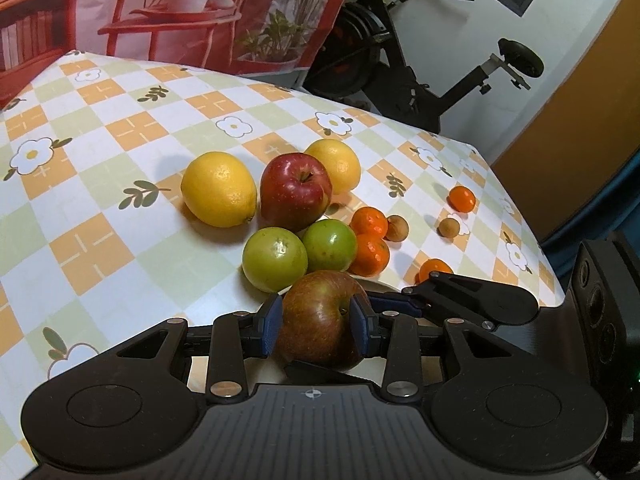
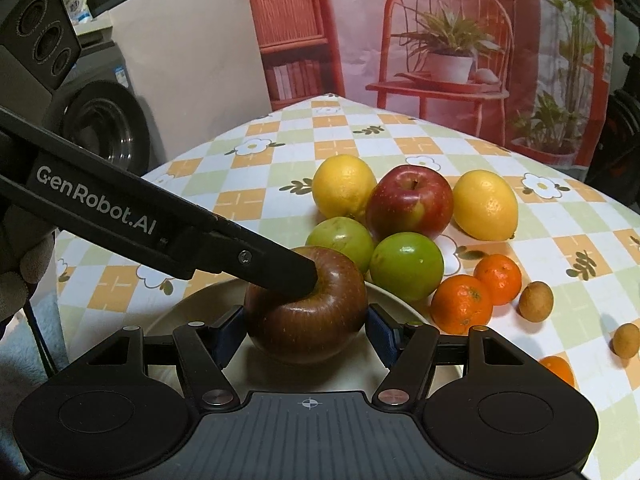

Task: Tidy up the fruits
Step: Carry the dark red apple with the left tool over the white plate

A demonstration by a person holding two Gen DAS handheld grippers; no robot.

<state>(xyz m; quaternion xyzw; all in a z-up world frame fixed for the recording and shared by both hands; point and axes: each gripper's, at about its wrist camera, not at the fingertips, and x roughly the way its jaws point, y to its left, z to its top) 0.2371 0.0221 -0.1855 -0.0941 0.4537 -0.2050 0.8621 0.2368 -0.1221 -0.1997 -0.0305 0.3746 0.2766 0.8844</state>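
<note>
Both wrist views look down onto a counter [image 1: 100, 136] with a checked orange, green and white flowered cloth.

In the left wrist view, left to right: a yellow lemon [image 1: 218, 189] at centre left, a red apple [image 1: 295, 190] beside it, a second lemon [image 1: 336, 164] behind the apple, two green fruits [image 1: 275, 259] below, then tangerines [image 1: 370, 222] and small brown round fruits [image 1: 397, 228] toward the right.

At lower centre a dull red-brown apple [image 1: 320, 320] sits between the blue pads of the left tongs [image 1: 318, 320]. The pads lie against its sides, so the left tongs appear to be pinching it, though only lightly.

In the right wrist view the same red-brown apple [image 2: 306, 312] is at lower centre, resting over a pale plate [image 2: 192, 304]. The right tongs [image 2: 306, 330] are spread on either side of it; their pads look just clear of the skin. A black finger of the left tongs crosses in from the upper left and covers the apple's top.

The step in hand seems to be setting this apple onto the plate. Next, the left tongs would need to let go fully and lift clear without rolling the apple, then go for the red apple.
</note>
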